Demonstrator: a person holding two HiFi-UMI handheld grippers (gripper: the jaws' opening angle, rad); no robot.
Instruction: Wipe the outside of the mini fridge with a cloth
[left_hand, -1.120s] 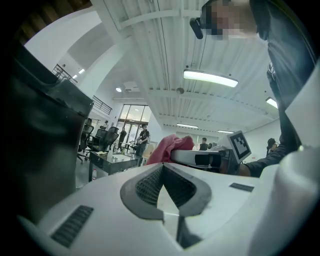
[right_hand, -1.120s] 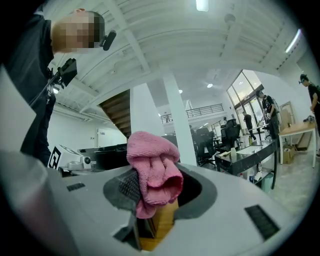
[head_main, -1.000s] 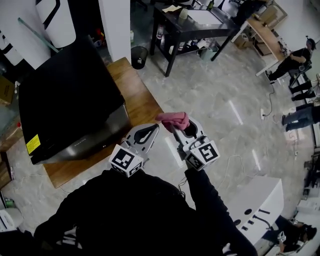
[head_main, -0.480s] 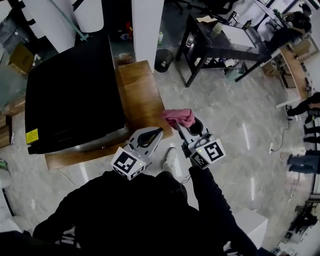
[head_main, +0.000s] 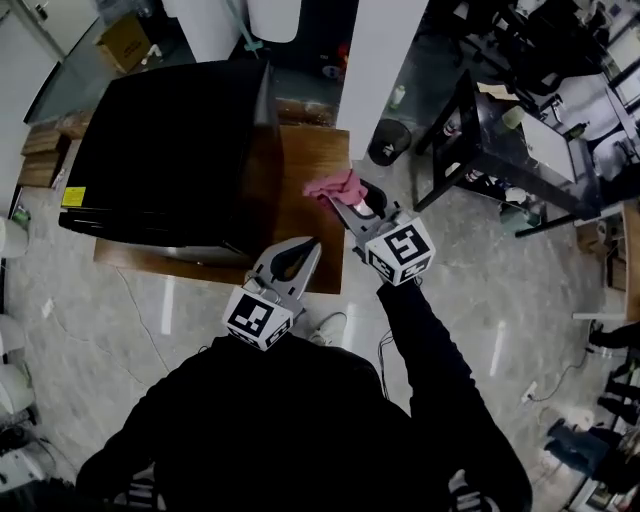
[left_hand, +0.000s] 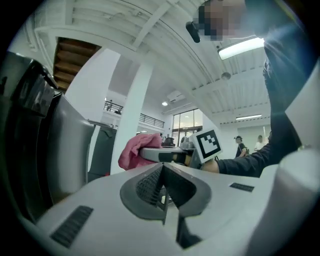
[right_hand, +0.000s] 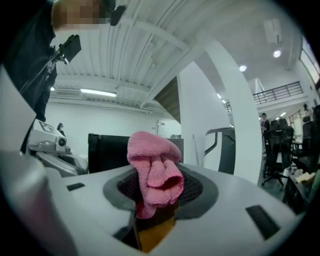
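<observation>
Black on top and brushed grey down its front, the mini fridge (head_main: 170, 150) sits on the wooden counter (head_main: 310, 160) and takes up the left of your head view. Your left tool (head_main: 311, 244) has its tip over the counter's near part, close by the fridge's front corner. Its own view shows the jaws pressed together with nothing between them. That view also shows the fridge's grey wall rising close at the left, which the head view flattens. Your right tool (head_main: 343, 203) is over the counter's right part, beside the fridge, and is clenched on the pink cloth (head_main: 333, 185). From above you see only a crumpled pink bunch at the tool's tip. The right gripper view shows it folded over in thick rolls, pinched low between the jaws and standing up past them, with the fridge a dark box farther off behind. In the head view bare wood separates the cloth from the fridge
</observation>
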